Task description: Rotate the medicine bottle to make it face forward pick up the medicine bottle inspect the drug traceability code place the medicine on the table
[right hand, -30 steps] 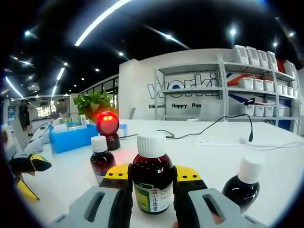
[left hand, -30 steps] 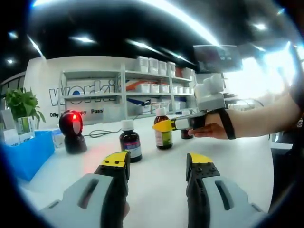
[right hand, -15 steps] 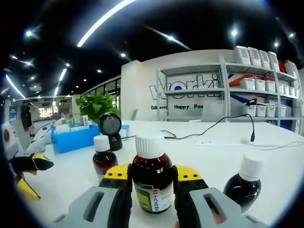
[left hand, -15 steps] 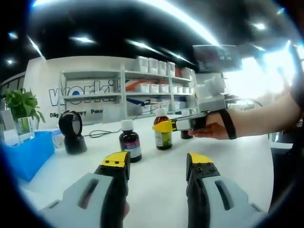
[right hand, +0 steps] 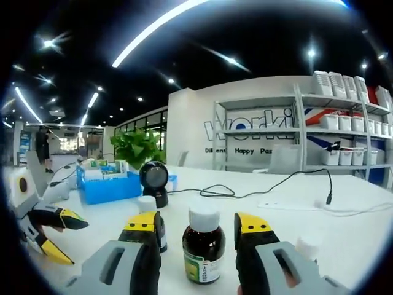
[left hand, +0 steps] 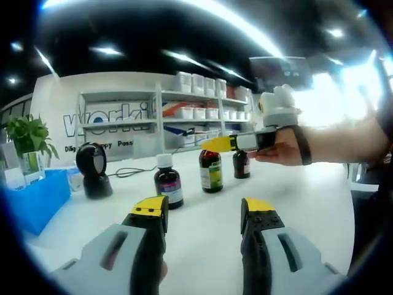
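Where right gripper (right hand: 199,224) gapes, medicine bottle (right hand: 203,246) between

White desk (left hand: 319,203) runs back to a white wall (right hand: 190,132) with blue lettering. Metal shelving (right hand: 344,132) against it carries white bins (right hand: 334,83). Dark ceiling (right hand: 245,37) with strip lights (right hand: 159,24). Potted plant (right hand: 136,147) near the desk's far-left edge.

On the back wall (right hand: 245,129), behind the shelves (right hand: 319,132), I read big blue letters "Worki", cut off by the shelf posts, with smaller words "Happy" and "Pas" beneath. The label (right hand: 201,271) on the bottle (right hand: 202,249) in front of me carries print too small for me to read.
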`<state>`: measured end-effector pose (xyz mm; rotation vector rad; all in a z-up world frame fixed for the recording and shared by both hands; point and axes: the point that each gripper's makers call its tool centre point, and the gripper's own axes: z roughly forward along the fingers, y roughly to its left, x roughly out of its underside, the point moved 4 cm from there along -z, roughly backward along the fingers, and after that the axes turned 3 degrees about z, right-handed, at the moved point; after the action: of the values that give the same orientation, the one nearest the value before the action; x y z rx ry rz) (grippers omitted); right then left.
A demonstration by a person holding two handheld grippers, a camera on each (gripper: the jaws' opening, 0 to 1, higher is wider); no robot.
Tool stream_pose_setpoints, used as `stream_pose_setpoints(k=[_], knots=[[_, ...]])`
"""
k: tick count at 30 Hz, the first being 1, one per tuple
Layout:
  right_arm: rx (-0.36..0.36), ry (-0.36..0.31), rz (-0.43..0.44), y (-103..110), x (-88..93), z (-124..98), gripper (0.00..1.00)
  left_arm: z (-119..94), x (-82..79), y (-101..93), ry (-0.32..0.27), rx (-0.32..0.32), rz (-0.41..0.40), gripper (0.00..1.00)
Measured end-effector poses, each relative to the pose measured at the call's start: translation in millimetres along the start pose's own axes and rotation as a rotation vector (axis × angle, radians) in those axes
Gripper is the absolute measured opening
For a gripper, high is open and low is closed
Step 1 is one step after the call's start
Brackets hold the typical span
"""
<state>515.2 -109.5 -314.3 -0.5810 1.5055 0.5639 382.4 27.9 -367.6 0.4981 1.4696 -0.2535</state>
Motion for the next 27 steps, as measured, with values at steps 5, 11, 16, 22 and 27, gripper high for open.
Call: stream_pose_setpoints(k=[5, 11, 16, 22, 27], knots=[[-0.032, -0.015, -0.009, 4.2, -11.5, -24.1, 0.43, 0.5, 0.3, 0.0, 0.003, 0.001, 0.003, 0.38], [-0.026, -0.025, -0.06, -4.9, -17.6, -40.8, 0.41, 0.6, 0.2, 1.1, 0.003, -0.003, -0.003, 0.38], [-0.042, -0.052, -0.029, -11.2, -23.5, -51.4, 0.41, 0.4, 1.8, 7.6, 0.003, -0.017, -0.046, 0.37], [-0.03, -0.063, 0.008, -18.2, -21.9, -68.8, 0.38, -1.2, 0.4, 6.9, 0.0, -0.024, -0.038, 0.37], [-0.003, -0.086, -0.018, -23.9, -22.5, -86.4, 0.35, -0.9, 0.4, 6.1, 0.0, -0.019, -0.036, 0.37]])
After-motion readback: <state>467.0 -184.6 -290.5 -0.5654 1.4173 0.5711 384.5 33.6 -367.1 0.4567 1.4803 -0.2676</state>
